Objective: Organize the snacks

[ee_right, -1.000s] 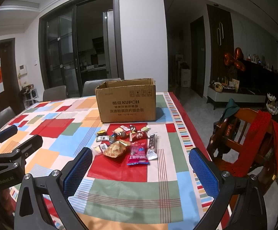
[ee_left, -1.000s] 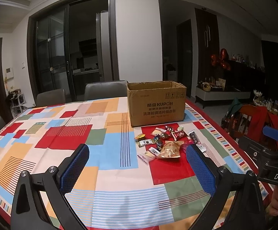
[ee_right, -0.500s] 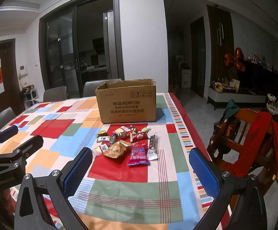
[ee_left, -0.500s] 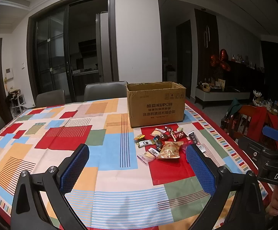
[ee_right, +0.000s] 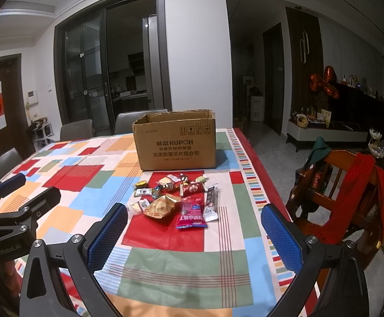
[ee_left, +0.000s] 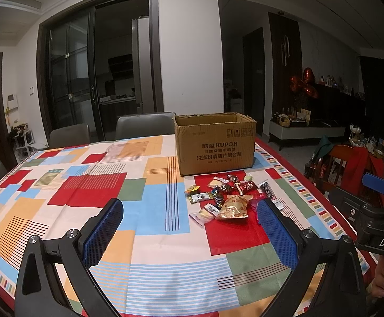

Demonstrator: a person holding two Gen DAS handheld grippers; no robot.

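A: Where are the snacks (ee_right: 177,198)?

B: In a loose heap on the worktop (ee_right: 165,261), just in front of the cardboard box (ee_right: 177,142), on a red patch of the patterned cloth. A crinkly golden packet (ee_right: 161,206) and a red packet (ee_right: 191,216) lie at the edge farthest from the box. Small wrapped sweets (ee_right: 165,185) sit closer to its front wall, and a slim dark sachet (ee_right: 211,202) lies toward the right of the pile.

A: And the box?

B: Upright and open at the top, apart from the heap. I'd judge it's the container the snacks are meant for, set close so each carry is short. Its inside is hidden from both cameras.

A: What about the left gripper (ee_left: 189,235)?

B: Its fingers (ee_left: 103,233) are spread wide with nothing between them. It hovers above the cloth on the near side of the pile, well short of the box.

A: The right gripper (ee_right: 194,240)?

B: The same: fingers (ee_right: 280,237) wide apart, holding nothing. It is aimed so the pile and box sit between them, probably to line up a first pick.

A: So how far along is it?

B: Nothing appears sorted yet. The red packet, nearest the right gripper, looks the easiest start. Those flat foil wrappers may slip or crumple.
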